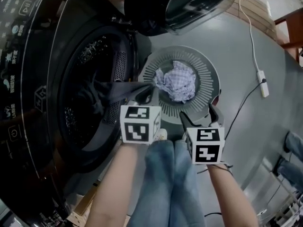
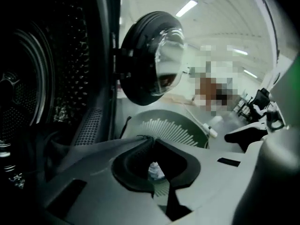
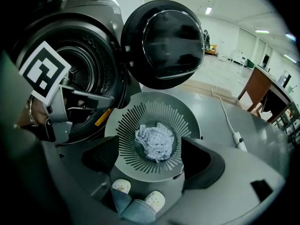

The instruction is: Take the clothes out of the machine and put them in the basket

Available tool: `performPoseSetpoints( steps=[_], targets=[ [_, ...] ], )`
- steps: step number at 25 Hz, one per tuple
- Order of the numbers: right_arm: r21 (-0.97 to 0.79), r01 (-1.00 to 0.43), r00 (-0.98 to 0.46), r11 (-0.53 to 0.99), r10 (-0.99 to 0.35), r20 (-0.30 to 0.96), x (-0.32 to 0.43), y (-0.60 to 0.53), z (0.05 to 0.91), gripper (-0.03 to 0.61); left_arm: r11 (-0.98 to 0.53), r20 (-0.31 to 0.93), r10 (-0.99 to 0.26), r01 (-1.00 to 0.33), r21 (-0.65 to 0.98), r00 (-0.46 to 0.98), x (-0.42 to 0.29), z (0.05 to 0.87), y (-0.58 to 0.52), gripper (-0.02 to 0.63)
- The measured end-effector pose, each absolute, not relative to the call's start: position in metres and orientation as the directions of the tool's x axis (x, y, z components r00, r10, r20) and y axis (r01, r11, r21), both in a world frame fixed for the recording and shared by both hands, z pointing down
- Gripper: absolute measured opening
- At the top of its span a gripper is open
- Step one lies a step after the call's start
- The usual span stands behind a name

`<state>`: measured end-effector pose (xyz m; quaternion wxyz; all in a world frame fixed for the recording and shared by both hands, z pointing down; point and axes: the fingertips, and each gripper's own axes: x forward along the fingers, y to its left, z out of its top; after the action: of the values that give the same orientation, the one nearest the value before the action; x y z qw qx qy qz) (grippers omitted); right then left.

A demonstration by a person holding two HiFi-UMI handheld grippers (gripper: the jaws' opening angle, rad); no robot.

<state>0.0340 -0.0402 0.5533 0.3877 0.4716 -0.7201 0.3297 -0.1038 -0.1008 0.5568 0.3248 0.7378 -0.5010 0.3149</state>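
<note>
Dark garment (image 1: 113, 92): stretched taut from inside the drum (image 1: 90, 56) across the opening's rim to the near-left edge of the basket (image 1: 208, 74). One end is still in the machine (image 1: 28, 79); the other is pinched in the left gripper (image 1: 147, 96). In the left gripper view the jaws are pressed together on the garment's edge (image 2: 93, 149).

Checked cloth (image 1: 177, 82): crumpled, lying in the middle of the basket's bottom.

Right gripper (image 1: 199, 119): held above the basket's near side, pointing steeply down. Jaws spread, with nothing between them. The right gripper view shows the basket and the cloth (image 3: 155, 142) through the gap.

Basket: round, grey, slotted wall, standing on the floor (image 1: 251, 60) just in front of the machine, below the open door (image 1: 184, 4).

Person: legs in jeans (image 1: 170, 183) between the two forearms, and light shoes (image 3: 154, 200) just beside the basket's near rim.

Cable (image 1: 262, 83): white, with an inline switch, on the floor to the basket's right, apart from it.
</note>
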Motion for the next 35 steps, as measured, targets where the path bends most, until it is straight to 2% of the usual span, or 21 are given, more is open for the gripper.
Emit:
performPoseSetpoints(
  steps=[7,13,21,22,24,25,31,35],
  targets=[
    [-0.113,-0.957,-0.224,0.267,-0.43,0.874,0.064,-0.04,0.553,0.408,-0.417,0.659,-0.536,-0.844,0.336,0.527,-0.008,0.512,-0.124,0.021],
    [-0.109,-0.972,-0.192,0.208,-0.438,0.878,0.089,-0.043,0.553,0.402,-0.519,0.526,-0.454,-0.693,0.5,0.719,0.057,0.478,-0.122,0.021],
    [-0.098,-0.983,-0.157,0.152,-0.449,0.88,0.106,-0.047,0.555,0.396,-0.503,0.62,-0.448,-0.755,0.421,0.644,0.045,0.504,-0.119,0.028],
    [-0.098,-0.984,-0.156,0.149,-0.45,0.88,0.107,-0.048,0.556,0.396,-0.498,0.637,-0.443,-0.764,0.41,0.631,0.042,0.508,-0.118,0.069],
    [-0.096,-0.984,-0.154,0.148,-0.45,0.88,0.108,-0.048,0.555,0.396,-0.475,0.67,-0.432,-0.784,0.399,0.603,0.036,0.516,-0.116,0.306],
    [-0.095,-0.984,-0.153,0.149,-0.451,0.88,0.108,-0.048,0.554,0.394,-0.46,0.688,-0.437,-0.801,0.384,0.58,0.031,0.52,-0.117,0.364],
    [-0.091,-0.984,-0.153,0.155,-0.454,0.878,0.105,-0.05,0.552,0.394,-0.352,0.792,-0.526,-0.927,0.129,0.31,-0.044,0.545,-0.124,0.479],
    [-0.092,-0.982,-0.157,0.164,-0.45,0.879,0.1,-0.048,0.554,0.394,-0.253,0.831,-0.537,-0.967,0.007,0.146,-0.109,0.559,-0.124,0.517]
  ],
)
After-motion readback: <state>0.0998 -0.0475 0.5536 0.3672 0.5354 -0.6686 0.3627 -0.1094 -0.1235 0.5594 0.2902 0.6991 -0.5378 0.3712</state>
